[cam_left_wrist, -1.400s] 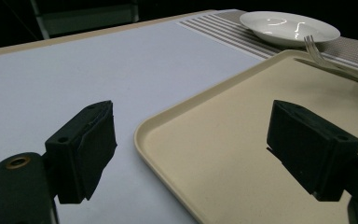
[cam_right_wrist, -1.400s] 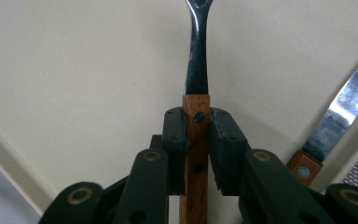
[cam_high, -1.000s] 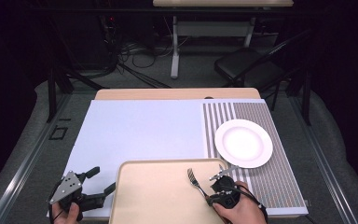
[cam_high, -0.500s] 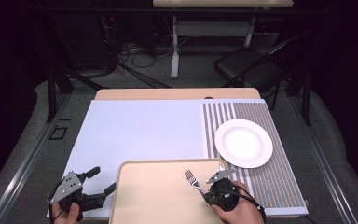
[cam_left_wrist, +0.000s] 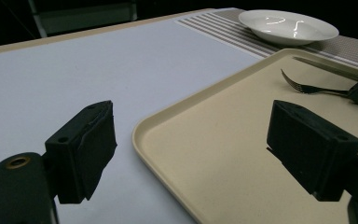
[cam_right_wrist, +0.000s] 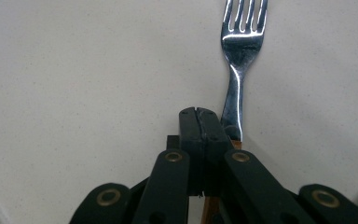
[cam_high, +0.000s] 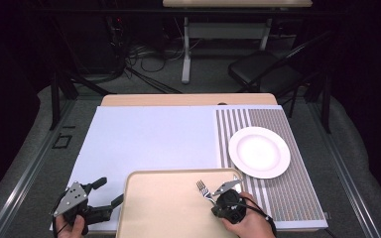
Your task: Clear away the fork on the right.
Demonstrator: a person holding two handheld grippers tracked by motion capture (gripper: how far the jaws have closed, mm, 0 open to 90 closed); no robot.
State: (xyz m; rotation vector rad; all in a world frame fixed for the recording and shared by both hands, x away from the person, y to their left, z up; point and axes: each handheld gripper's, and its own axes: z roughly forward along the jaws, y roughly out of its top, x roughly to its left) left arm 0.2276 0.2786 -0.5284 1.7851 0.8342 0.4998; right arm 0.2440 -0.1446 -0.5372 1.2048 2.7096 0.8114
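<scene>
A beige tray (cam_high: 163, 208) lies at the table's near edge, and a metal fork (cam_high: 204, 188) rests on it near its right side, tines pointing away. My right gripper (cam_high: 214, 196) sits low over the fork's handle. In the right gripper view its jaws (cam_right_wrist: 198, 119) are pressed together, and the fork (cam_right_wrist: 240, 46) runs just to their right and passes under the right finger. My left gripper (cam_high: 110, 191) stands open just off the tray's left rim (cam_left_wrist: 168, 140), with nothing between its jaws (cam_left_wrist: 193, 140). The fork (cam_left_wrist: 307, 87) shows in the left gripper view too.
A white plate (cam_high: 259, 151) stands on the striped placemat (cam_high: 283, 198) at the right, beyond the tray. A pale mat (cam_high: 149, 139) covers the rest of the table. A chair (cam_high: 263, 72) and table legs stand on the floor behind.
My right gripper has drawn slightly back toward the near edge, and the fork has shifted a little to the left. The left gripper has stayed put and open.
</scene>
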